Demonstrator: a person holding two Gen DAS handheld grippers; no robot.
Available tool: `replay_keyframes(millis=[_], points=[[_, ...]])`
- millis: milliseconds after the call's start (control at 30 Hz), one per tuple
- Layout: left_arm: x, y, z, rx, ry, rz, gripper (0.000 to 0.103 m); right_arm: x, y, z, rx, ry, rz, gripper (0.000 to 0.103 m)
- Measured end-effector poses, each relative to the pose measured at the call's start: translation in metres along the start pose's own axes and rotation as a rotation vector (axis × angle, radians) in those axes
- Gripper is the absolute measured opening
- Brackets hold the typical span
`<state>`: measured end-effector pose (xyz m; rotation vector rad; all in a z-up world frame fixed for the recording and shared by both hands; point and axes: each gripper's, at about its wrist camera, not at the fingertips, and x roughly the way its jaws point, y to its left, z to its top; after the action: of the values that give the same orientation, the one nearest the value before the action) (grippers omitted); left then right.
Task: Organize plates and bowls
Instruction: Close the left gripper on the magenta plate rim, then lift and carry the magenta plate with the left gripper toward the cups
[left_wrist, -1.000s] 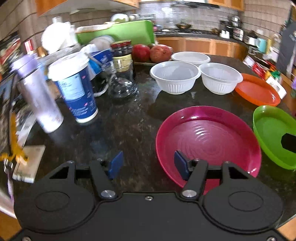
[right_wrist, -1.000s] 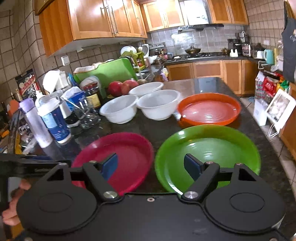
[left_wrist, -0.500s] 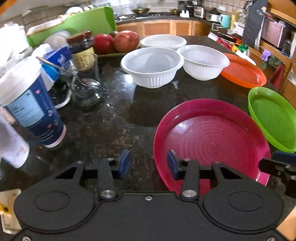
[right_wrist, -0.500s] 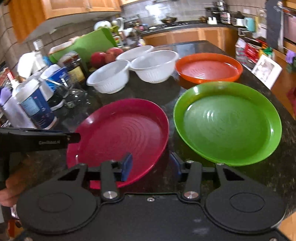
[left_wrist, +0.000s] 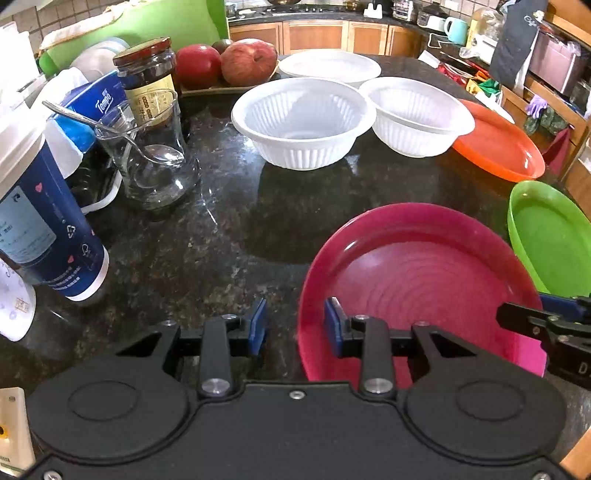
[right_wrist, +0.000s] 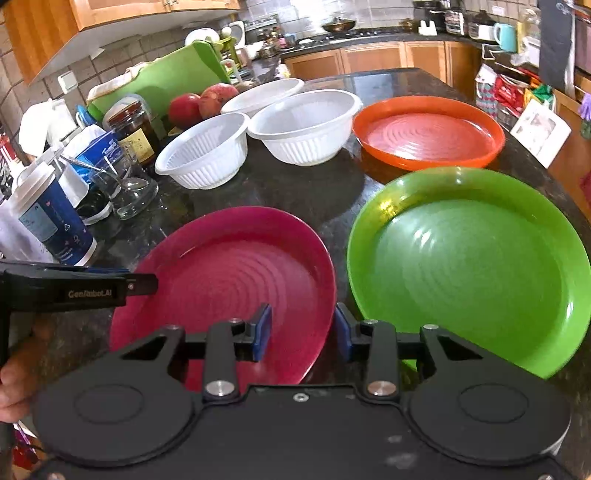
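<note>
A magenta plate (left_wrist: 421, 284) (right_wrist: 236, 284) lies on the dark stone counter, a green plate (right_wrist: 469, 273) (left_wrist: 550, 240) to its right, an orange plate (right_wrist: 424, 129) (left_wrist: 498, 144) behind that. Three white bowls (left_wrist: 303, 122) (left_wrist: 413, 114) (left_wrist: 328, 66) stand at the back. My left gripper (left_wrist: 294, 326) is open, straddling the magenta plate's left rim low over the counter. My right gripper (right_wrist: 303, 332) is open, straddling the magenta plate's right rim, beside the green plate. Neither pair of fingers visibly presses the rim.
At the left stand a blue-and-white cup (left_wrist: 40, 221), a glass with a spoon (left_wrist: 147, 162), a dark jar (left_wrist: 147, 77) and a tissue pack (left_wrist: 96, 107). Apples (left_wrist: 247, 61) and a green board (left_wrist: 147, 26) are behind. The counter edge runs past the green plate.
Both grippers have dropped and moved forward to the magenta plate, one on each side of it. Their jaws have narrowed from wide open. The plates and bowls have not moved.
</note>
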<state>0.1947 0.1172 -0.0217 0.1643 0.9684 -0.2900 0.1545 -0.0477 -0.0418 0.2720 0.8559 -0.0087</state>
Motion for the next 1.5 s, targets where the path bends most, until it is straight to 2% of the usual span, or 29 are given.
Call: replay_keyframes(millis=[167,233,300,400,667,967,1233,1500], points=[[-0.001,-0.004,0.0,-0.013,0.013,-0.02,0.043,0.006,-0.002,0.009,-0.038,0.011,0.023,0.039],[-0.002,-0.003,-0.001,-0.03,0.02,-0.029,0.038,0.008,-0.002,0.012,-0.052,0.012,0.019,0.032],[-0.004,-0.003,-0.003,-0.042,0.022,-0.025,0.037,0.008,-0.003,0.012,-0.069,0.007,0.014,0.027],[-0.007,-0.001,-0.008,-0.053,0.02,-0.022,0.036,0.01,-0.002,0.012,-0.088,0.005,0.013,0.025],[-0.025,0.014,-0.028,-0.143,0.04,-0.007,0.036,0.004,0.017,0.009,-0.159,0.017,0.063,0.023],[-0.051,0.048,-0.062,-0.239,0.049,0.075,0.036,0.008,0.061,0.003,-0.272,0.056,0.165,0.023],[-0.066,0.068,-0.085,-0.275,0.062,0.113,0.036,0.012,0.092,-0.007,-0.351,0.099,0.211,0.023],[-0.076,0.077,-0.099,-0.259,0.069,0.095,0.036,0.009,0.103,-0.014,-0.38,0.133,0.211,0.023]])
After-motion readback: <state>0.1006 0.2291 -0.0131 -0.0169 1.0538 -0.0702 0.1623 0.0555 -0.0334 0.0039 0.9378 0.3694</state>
